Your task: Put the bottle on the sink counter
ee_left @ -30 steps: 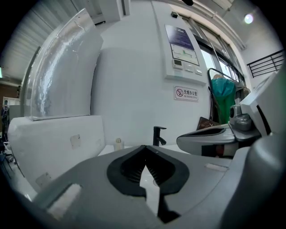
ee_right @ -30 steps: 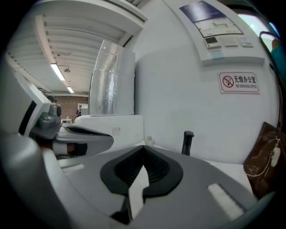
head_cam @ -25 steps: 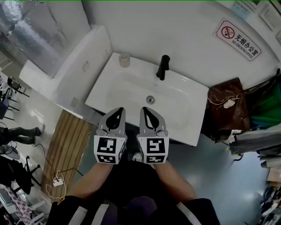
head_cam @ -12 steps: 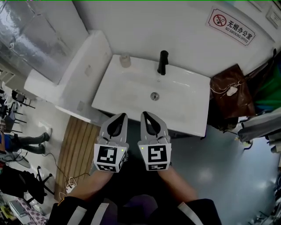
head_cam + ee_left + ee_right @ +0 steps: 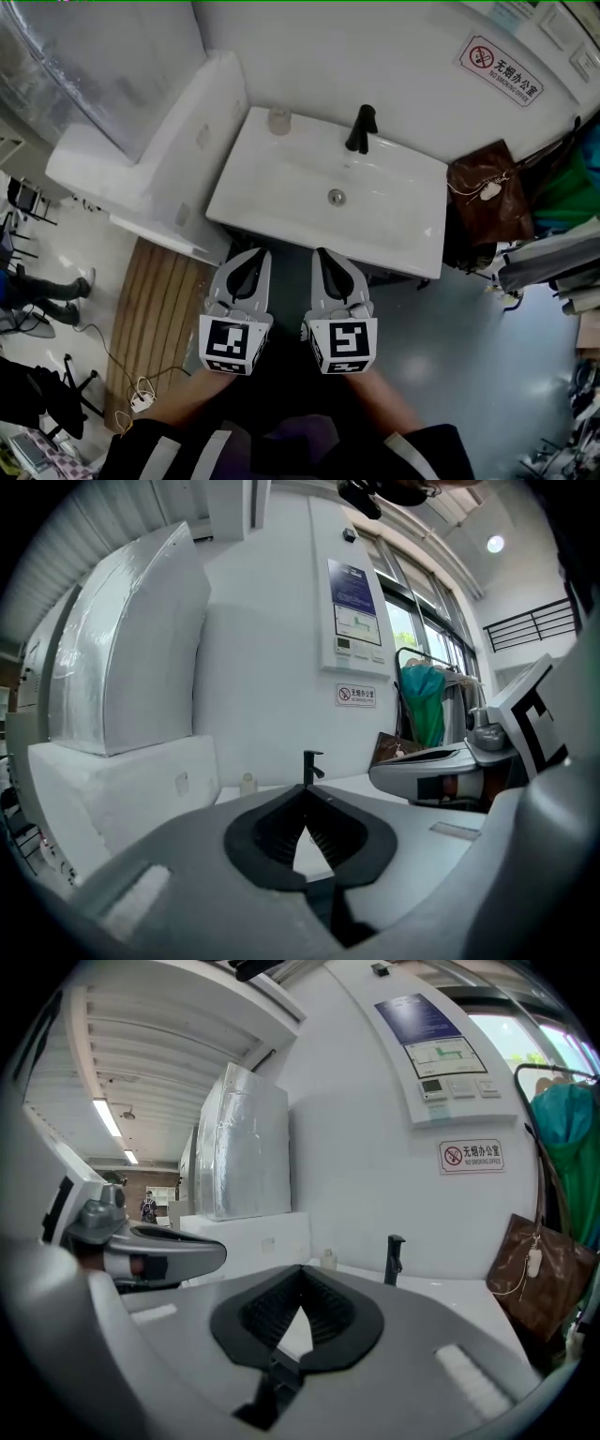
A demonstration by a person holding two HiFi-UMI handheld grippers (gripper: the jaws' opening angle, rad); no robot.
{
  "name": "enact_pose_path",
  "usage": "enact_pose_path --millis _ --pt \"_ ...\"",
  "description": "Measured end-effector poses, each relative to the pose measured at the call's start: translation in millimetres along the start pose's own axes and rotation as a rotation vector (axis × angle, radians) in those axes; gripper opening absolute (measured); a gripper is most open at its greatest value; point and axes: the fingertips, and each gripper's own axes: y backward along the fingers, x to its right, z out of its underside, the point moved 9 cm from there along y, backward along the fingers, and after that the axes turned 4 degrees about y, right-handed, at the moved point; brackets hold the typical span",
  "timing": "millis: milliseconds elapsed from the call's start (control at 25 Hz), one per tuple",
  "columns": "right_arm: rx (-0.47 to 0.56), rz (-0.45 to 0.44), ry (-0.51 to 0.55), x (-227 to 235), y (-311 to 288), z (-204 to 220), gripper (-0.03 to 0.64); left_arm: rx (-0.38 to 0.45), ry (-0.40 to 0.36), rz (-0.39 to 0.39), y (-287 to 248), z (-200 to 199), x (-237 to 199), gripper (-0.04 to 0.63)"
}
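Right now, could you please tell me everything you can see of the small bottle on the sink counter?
The bottle is small and pale, perhaps translucent plastic, and seems to narrow at the top; finer detail is too small to tell. It stands upright on the back left corner of the white sink counter, close to the wall. It is to the left of the black tap and apart from it. Nothing but the counter touches it.

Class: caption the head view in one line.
Left tongs and right tongs, shut and empty, face a white sink with black tap.
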Motion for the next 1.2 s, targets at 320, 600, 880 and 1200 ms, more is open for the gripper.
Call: enact_pose_path --millis 320,600,880,1200 --pt "-0.047 0.020 0.023 -19.1 4.7 1.1 0.000 0.002 0.015 0.063 4.2 6.5 -7.5 0.000" --pt "-0.063 0.027 0.022 -19.3 1.7 3.5 0.000 -0.005 0.019 0.084 -1.3 9.0 -9.7 0.000" --pt "-0.070 0.026 0.023 -20.0 -3.1 6.2 0.000 -0.007 0.028 0.087 -5.7 11.0 -12.6 0.000" --pt "-0.079 0.021 0.022 -20.3 -7.1 8.5 0.000 -0.009 0.032 0.088 -8.1 11.8 -14.3 0.000"
